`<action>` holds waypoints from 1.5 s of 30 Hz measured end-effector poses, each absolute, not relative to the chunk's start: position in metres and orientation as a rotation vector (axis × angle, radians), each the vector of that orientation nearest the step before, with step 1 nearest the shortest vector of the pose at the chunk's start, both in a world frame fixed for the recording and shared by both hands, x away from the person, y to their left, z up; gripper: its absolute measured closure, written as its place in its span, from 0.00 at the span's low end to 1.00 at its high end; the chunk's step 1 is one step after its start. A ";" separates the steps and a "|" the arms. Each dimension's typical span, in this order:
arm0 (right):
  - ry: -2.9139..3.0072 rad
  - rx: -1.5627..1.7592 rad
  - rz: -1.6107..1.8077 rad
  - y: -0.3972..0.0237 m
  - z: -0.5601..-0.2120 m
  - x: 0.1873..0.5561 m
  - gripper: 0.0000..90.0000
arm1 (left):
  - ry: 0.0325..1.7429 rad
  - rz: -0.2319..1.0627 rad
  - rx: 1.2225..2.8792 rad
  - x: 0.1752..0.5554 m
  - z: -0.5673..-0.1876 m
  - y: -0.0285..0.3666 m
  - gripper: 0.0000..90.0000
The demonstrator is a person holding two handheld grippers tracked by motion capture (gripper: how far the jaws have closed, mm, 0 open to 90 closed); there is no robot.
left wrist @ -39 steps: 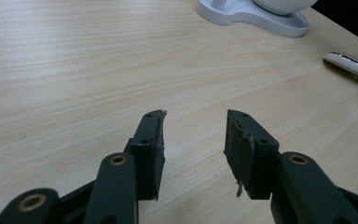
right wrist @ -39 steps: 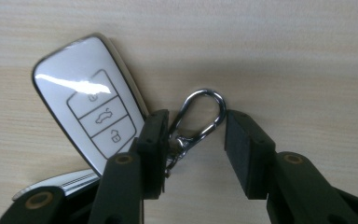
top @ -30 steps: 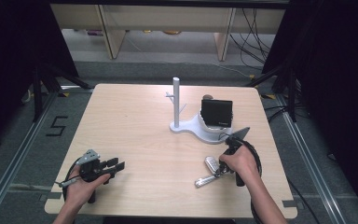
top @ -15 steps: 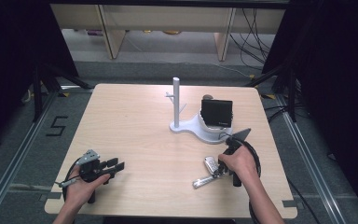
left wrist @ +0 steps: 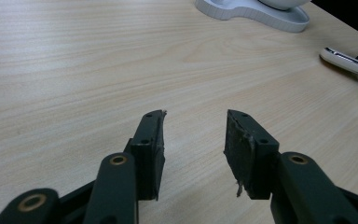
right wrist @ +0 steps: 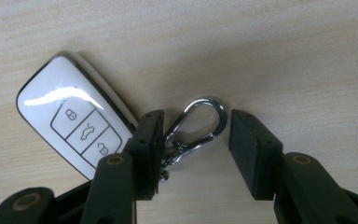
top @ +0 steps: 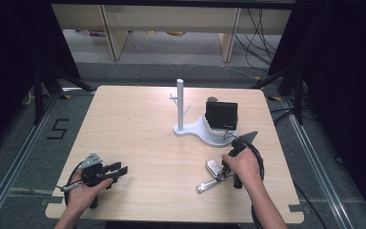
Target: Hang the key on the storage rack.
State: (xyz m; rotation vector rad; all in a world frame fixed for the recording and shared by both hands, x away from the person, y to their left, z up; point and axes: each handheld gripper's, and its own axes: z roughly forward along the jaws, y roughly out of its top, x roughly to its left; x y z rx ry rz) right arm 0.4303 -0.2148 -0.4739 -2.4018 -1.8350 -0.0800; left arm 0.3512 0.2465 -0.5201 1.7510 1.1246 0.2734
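Pale wood-grain table point(top: 138, 129) sits in a dim room, with dark curtains at both sides, shelving and loose cables on the floor beyond its far edge, and a taped "5" on the floor to the left. Toward the far right of the top stands a white stand point(top: 190, 129) with an upright post, a small black box point(top: 221, 115) resting on its base. Compared with a second ago, the right gripper point(right wrist: 193, 133) has crept a little nearer the car key fob point(right wrist: 72, 126), which lies flat near the table's front right with its silver carabiner clip point(right wrist: 200, 123) and a second key point(top: 207, 185) attached. In the right gripper view the jaws are spread and straddle the clip's loop, one jaw just beside the fob's edge, nothing pinched yet; judging by this, a grasp on the clip is about to be made. The left gripper point(left wrist: 193, 140) has not shifted: it rests near the front left, its jaws apart over bare wood.
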 end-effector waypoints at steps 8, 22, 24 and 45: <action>-1.769 -2.462 -0.007 -0.208 -0.474 0.432 0.62 | 1.122 0.271 1.751 0.351 -0.520 0.246 0.63; -1.816 -2.445 0.012 -0.205 -0.475 0.434 0.88 | 1.132 0.274 1.758 0.351 -0.520 0.248 0.63; -1.865 -2.385 0.068 -0.207 -0.472 0.435 0.91 | 1.125 0.266 1.748 0.352 -0.521 0.248 0.63; -1.881 -2.334 -0.079 -0.201 -0.473 0.425 0.86 | 1.131 0.270 1.747 0.352 -0.520 0.250 0.63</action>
